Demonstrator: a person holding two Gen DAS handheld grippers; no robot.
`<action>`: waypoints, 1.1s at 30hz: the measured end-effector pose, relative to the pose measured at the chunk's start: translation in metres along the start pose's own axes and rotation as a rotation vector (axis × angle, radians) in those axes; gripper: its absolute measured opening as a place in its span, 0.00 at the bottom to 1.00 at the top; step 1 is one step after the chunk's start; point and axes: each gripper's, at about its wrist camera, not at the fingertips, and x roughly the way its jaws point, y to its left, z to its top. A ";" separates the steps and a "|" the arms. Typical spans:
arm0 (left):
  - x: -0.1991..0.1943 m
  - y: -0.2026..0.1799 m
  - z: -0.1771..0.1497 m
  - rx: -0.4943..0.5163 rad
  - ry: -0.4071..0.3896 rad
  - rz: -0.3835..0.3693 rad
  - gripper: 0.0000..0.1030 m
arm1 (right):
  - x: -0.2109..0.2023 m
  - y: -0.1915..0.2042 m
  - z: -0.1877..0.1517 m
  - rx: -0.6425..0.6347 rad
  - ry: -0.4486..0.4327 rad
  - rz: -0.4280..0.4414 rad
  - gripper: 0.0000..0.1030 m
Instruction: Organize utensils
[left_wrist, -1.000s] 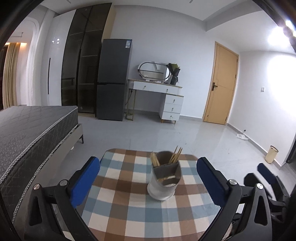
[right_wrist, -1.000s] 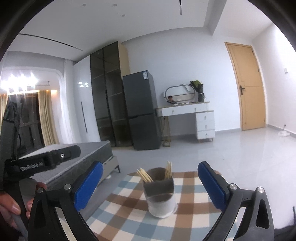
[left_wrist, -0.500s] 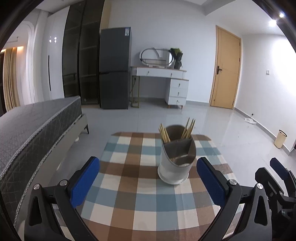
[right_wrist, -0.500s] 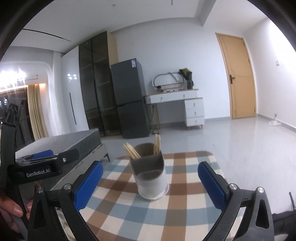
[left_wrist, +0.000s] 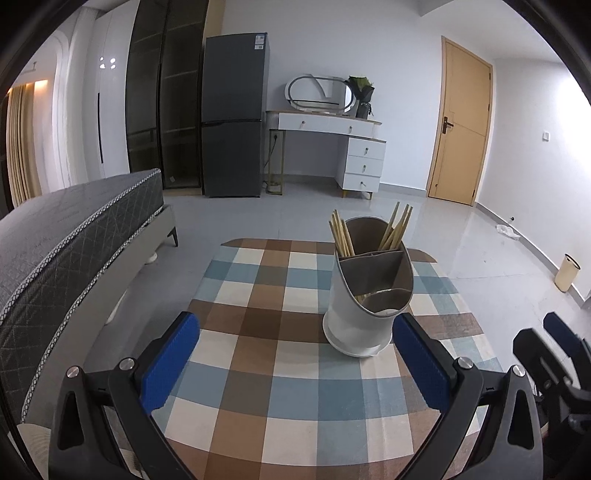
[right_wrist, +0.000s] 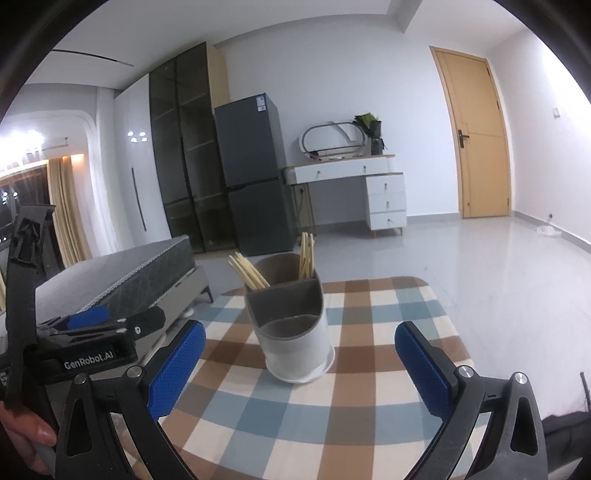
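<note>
Checked cloth in blue, brown and cream covers the table (left_wrist: 295, 402), w/ a white utensil holder (left_wrist: 364, 317) standing upright on it, grey-brown divided insert inside. Wooden chopsticks (left_wrist: 341, 234) stick up in two bunches from the rear compartments; front compartment contents can't be made out. Left gripper (left_wrist: 295, 363) hovers over the near table edge, blue-padded fingers (left_wrist: 168, 363) spread wide, nothing between them; holder sits just ahead, near the right pad. Right gripper (right_wrist: 301, 369) likewise has fingers (right_wrist: 424, 371) released, holder (right_wrist: 295, 332) between and just beyond the tips, not touching. Bed (left_wrist: 55, 251) beside the table at left; fridge (left_wrist: 234, 114) & door (left_wrist: 461, 122) at the back wall.
</note>
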 end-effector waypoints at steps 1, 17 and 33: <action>-0.001 0.001 0.000 -0.006 0.001 -0.002 0.99 | 0.001 -0.001 -0.001 0.003 0.004 -0.001 1.00; -0.003 0.001 0.000 -0.013 0.014 -0.014 0.99 | -0.002 0.000 -0.002 0.000 0.024 -0.023 1.00; -0.003 0.000 0.000 -0.011 0.017 -0.013 0.99 | 0.002 0.001 -0.006 -0.011 0.040 -0.046 1.00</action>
